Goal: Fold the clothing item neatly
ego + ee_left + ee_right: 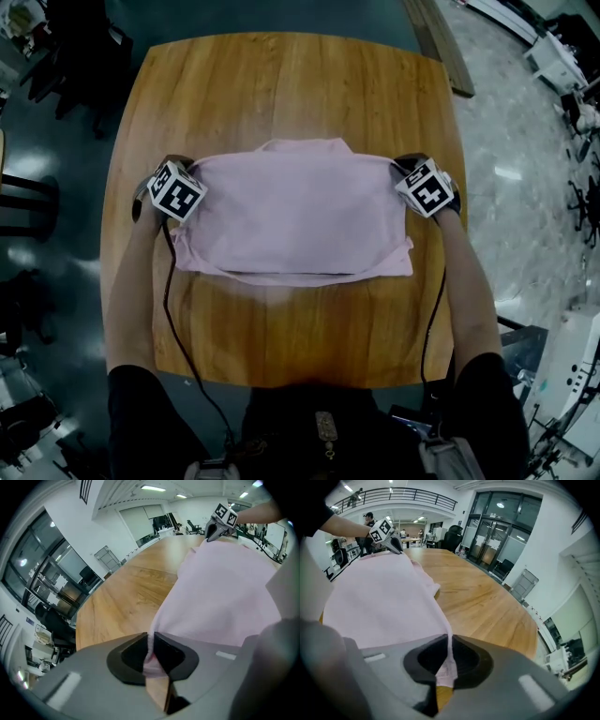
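Now, grip: left gripper [152, 656], right gripper [449, 660] clench shirt [300, 211] edges.
Risk: if I lower unevenly, fold skews.

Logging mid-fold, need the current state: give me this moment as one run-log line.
left gripper: shut on shirt edge | right gripper: shut on shirt edge | shirt: folded over, on table

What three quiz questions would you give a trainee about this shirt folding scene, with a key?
1. True or false: the left gripper is open and empty.
2. What does the right gripper pinch? A) a towel B) the shirt C) a cable
3. What surface is under the shirt?
Key: 1 false, it is shut on the shirt's edge; 2 B; 3 the table.
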`<state>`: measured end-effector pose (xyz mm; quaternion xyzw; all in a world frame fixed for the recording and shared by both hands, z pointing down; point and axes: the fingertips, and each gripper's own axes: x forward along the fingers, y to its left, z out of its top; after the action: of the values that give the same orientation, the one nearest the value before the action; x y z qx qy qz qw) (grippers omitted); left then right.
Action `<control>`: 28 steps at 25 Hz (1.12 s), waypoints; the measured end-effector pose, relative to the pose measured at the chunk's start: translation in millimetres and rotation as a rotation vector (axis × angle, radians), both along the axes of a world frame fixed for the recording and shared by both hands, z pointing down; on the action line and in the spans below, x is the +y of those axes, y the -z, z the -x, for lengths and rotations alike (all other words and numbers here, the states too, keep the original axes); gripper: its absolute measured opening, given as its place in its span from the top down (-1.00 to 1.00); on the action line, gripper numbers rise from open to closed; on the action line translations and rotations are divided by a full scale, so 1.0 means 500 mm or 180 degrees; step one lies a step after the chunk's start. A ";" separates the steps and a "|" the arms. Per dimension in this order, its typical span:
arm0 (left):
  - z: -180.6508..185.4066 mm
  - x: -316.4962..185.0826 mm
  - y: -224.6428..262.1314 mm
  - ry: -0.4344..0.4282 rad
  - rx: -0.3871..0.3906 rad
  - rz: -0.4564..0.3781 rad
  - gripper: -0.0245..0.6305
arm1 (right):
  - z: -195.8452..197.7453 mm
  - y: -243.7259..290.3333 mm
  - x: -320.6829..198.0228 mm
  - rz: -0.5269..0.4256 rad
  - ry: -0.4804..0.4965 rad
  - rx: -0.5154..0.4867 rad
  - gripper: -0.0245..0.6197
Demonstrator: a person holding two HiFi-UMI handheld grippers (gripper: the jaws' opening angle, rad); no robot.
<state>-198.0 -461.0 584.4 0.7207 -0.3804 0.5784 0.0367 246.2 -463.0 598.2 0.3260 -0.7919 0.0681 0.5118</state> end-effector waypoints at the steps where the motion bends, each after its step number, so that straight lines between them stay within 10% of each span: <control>1: -0.002 -0.004 -0.008 0.0017 0.0012 -0.0013 0.77 | -0.002 -0.005 -0.006 -0.0024 -0.0035 -0.0037 0.84; 11: 0.034 -0.004 0.084 0.0438 0.0636 -0.0250 0.21 | -0.053 0.080 -0.009 -0.0545 -0.0497 -0.0305 0.29; 17: -0.002 0.045 0.149 0.0526 0.1081 -0.0513 0.22 | 0.022 0.160 0.055 -0.0841 -0.0436 -0.0651 0.35; 23: -0.133 0.114 0.062 0.0074 0.0999 -0.0049 0.26 | 0.181 0.082 0.134 -0.0451 -0.0154 -0.0799 0.75; 28: -0.127 0.133 -0.009 0.0291 0.1100 0.0144 0.38 | 0.183 0.001 0.147 -0.0415 -0.0098 -0.0539 0.77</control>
<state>-134.7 -394.4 588.8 0.7903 -0.3878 0.4521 0.1439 154.6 -389.6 597.9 0.3638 -0.8300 0.0515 0.4197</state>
